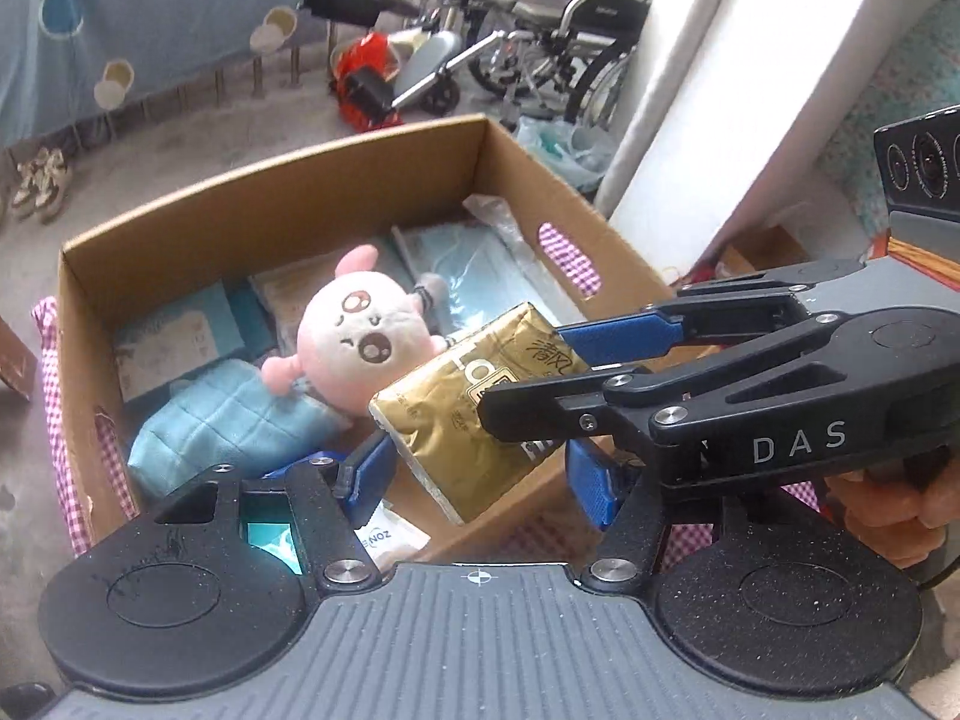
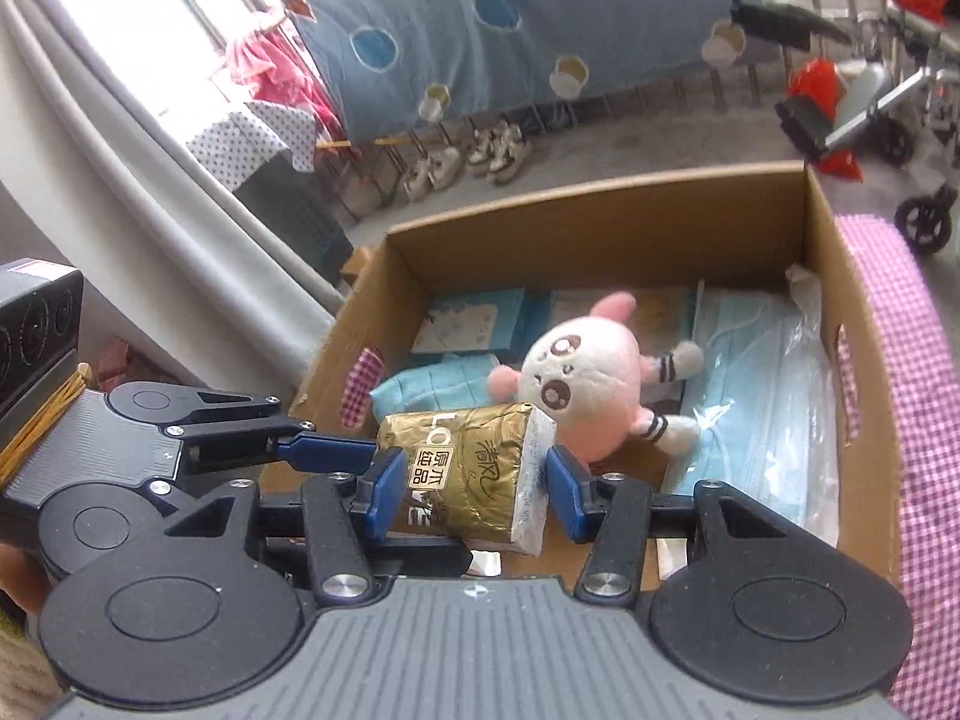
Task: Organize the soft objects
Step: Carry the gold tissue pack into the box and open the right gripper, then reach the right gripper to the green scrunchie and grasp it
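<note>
Gold tissue pack (image 2: 465,474) apparently between both grippers' pads

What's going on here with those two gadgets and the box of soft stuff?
A person holds tongs in each hand. The right tongs and the left tongs both grip a gold tissue pack, holding it over the near edge of a cardboard box. Inside the box lie a pink plush toy, a blue cloth and packets of face masks.

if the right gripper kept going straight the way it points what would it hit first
Probably the pink and white plush toy lying in the brown cardboard box, just beyond the gold tissue pack the right gripper holds; depth is uncertain.
</note>
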Demonstrator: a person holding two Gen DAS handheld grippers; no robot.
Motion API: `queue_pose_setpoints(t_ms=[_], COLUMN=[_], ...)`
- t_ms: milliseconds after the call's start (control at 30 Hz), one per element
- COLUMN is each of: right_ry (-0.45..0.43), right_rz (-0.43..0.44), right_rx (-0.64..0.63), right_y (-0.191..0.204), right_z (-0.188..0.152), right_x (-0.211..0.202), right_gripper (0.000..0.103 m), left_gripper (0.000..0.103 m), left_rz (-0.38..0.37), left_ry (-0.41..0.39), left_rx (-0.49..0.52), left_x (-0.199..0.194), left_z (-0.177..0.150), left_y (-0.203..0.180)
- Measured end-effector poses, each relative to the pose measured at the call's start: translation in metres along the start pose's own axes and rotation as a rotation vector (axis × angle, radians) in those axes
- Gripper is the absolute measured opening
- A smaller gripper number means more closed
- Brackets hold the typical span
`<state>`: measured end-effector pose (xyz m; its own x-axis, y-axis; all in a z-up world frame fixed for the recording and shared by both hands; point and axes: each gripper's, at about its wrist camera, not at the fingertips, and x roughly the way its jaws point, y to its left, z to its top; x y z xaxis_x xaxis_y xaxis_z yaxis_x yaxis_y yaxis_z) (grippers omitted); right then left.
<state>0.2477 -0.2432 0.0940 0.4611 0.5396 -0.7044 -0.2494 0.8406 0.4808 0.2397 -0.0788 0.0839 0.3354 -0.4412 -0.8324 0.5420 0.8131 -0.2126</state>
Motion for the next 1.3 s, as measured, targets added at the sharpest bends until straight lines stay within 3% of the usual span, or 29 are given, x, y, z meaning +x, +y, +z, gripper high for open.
queue_pose_setpoints(t_ms=[267,567,767,967,1300], right_ry=[0.262,0.436,0.484,0.453,0.299], right_rz=[-0.010,-0.003,0.010,0.000,0.026], right_rx=[0.124,0.203,0.238,0.259,0.235], right_y=[-0.049,-0.069,-0.073,-0.078,-0.068], right_z=[0.012,0.011,0.014,0.024,0.033], right_x=[0.072,0.112,0.125,0.116,0.065], right_gripper=[0.054,0.059,0.065,0.069,0.072], left_gripper=[0.062,0.066,0.075,0.081,0.085], left_rz=[-0.066,-0.073,-0.090,-0.072,-0.001], left_ry=[0.236,0.359,0.372,0.327,0.118], left_rx=[-0.114,-0.115,-0.121,-0.109,-0.085], left_x=[0.074,0.109,0.107,0.098,0.028], left_z=[0.016,0.008,0.009,0.019,0.021], left_y=[0.035,0.044,0.045,0.045,0.037])
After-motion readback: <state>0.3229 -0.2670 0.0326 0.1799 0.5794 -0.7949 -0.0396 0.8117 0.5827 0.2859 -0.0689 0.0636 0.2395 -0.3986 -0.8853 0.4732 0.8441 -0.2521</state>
